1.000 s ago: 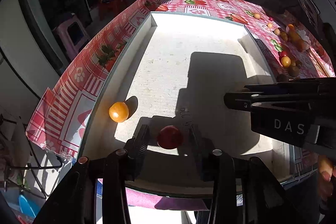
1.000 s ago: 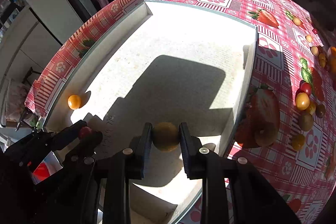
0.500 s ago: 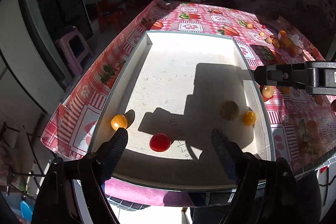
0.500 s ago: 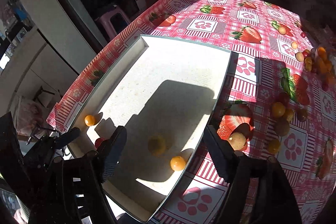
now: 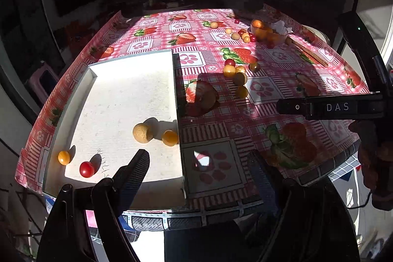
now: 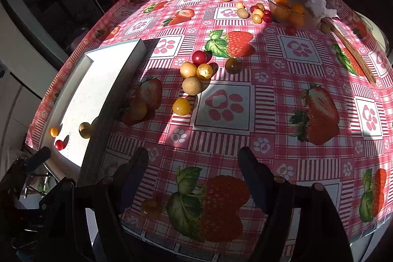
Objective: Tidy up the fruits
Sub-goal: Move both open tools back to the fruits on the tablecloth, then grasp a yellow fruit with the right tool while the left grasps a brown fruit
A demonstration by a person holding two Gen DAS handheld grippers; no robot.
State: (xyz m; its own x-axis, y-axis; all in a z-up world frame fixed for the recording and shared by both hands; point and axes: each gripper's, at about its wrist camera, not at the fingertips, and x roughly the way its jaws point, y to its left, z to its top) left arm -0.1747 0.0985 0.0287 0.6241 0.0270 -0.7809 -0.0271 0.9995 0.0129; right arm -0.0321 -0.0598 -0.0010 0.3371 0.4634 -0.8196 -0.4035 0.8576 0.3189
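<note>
1. sunlight falls across a table under a red-checked strawberry tablecloth [image 6: 270,100], with a shallow white tray [image 5: 93,73] at its left side.
2. left gripper [image 5: 199,171] hovers over the near right corner of the tray, jaws spread wide with nothing between them; its fingers [image 5: 133,172] straddle the tray's right wall.
3. right gripper [image 6: 194,168] hangs over bare cloth at the near edge of the table, jaws likewise wide apart and empty; its body shows in the left wrist view as a black bar marked "das" at the right.
4. four fruits lie inside the tray: a small orange cherry tomato [image 5: 63,157] and a red cherry tomato [image 5: 86,169] close together in the near left corner, and a tan round fruit [image 5: 142,132] just beside a yellow-orange fruit [image 5: 170,138], which sits against the right wall.
5. loose fruit remains on the cloth to the right of the tray: a cluster [image 6: 196,73] of a red tomato, two yellow ones and a tan ball, a yellow tomato [image 6: 181,106] just nearer, and a dark greenish tomato [image 6: 233,65] a little to the right.
6. one dull yellow fruit [image 6: 138,109] lies in shadow next to the tray's outer wall.
7. at the far right, a clear container [image 6: 287,9] holds orange fruit, with more small fruits scattered to its left.
8. a wooden stick [image 6: 351,50] lies diagonally near the right edge.
</note>
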